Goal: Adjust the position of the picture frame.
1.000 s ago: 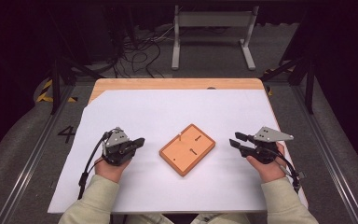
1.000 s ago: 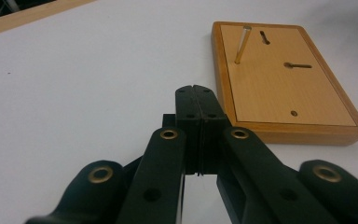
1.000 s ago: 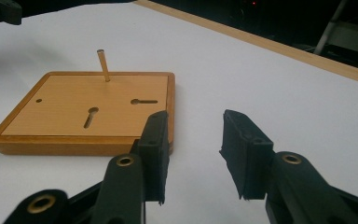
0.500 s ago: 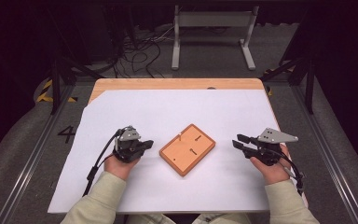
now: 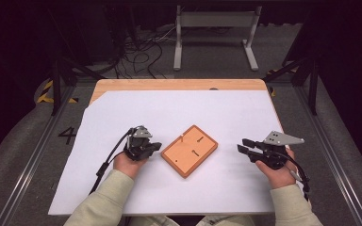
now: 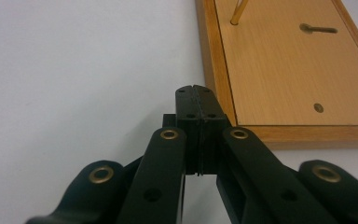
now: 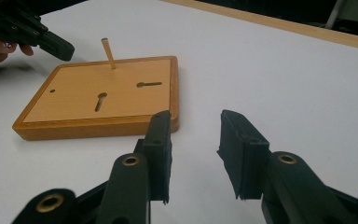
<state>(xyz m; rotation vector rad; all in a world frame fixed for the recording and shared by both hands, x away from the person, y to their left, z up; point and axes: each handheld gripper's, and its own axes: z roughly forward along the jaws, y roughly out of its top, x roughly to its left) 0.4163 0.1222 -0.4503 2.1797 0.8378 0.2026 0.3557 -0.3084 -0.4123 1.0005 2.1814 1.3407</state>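
Note:
A flat wooden board (image 5: 189,150) lies at an angle on the white sheet, mid-table. One thin wooden peg (image 5: 181,138) stands in its far left corner; two keyhole slots and a small hole mark its top. My left gripper (image 5: 158,146) is shut with nothing between the jaws, its tips just short of the board's left edge (image 6: 216,70). In the left gripper view the shut tips (image 6: 196,88) sit beside that edge. My right gripper (image 5: 241,145) hovers to the right of the board, open and empty. In the right gripper view its jaws (image 7: 196,121) point past the board's near corner (image 7: 172,122).
A white sheet (image 5: 217,108) covers most of the wooden table, whose bare back edge (image 5: 179,84) shows behind it. Cables (image 5: 146,52) and a metal stand (image 5: 215,21) sit on the floor beyond the table. Metal rails run along both sides.
My left hand has moved right and slightly down, bringing the shut gripper close to the board's left edge. The right hand and the board have stayed put.

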